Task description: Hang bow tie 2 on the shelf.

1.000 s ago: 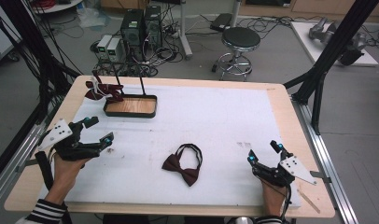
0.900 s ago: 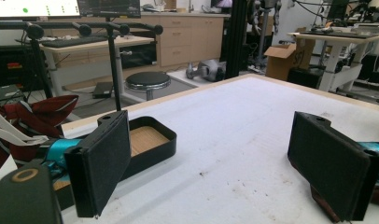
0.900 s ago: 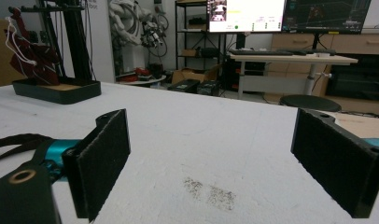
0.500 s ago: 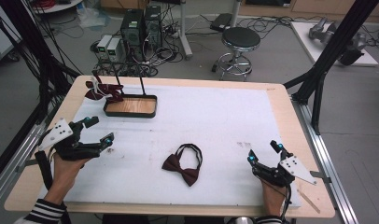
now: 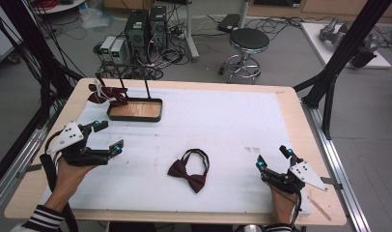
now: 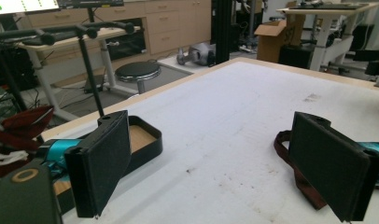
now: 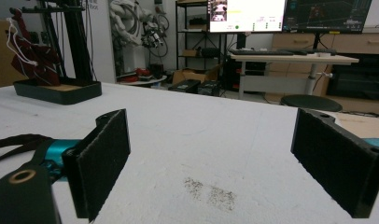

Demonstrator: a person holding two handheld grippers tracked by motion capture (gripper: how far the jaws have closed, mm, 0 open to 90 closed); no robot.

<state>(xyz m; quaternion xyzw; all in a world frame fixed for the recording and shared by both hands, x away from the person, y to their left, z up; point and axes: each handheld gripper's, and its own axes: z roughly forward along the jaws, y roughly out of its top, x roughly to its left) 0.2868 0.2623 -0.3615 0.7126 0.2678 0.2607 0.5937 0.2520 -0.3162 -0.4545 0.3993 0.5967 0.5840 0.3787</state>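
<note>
Comparing with a second ago, nothing has shifted: both the left gripper [image 5: 103, 137] and right gripper [image 5: 273, 158] rest with fingers spread wide and empty, the maroon bow tie [image 5: 189, 170] untouched at the tabletop's [image 5: 223, 121] six o'clock, so pickup hasn't begun.

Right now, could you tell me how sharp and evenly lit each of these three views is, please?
High view: even, soft light, faint shadows; the bow tie is fairly sharp, the picture slightly soft overall. Left gripper view: the near tongs are a little blurred, the tray and table clearer. Right gripper view: the bright monitor glares, washing out its content; the smudge on the white mat looks soft.
</note>
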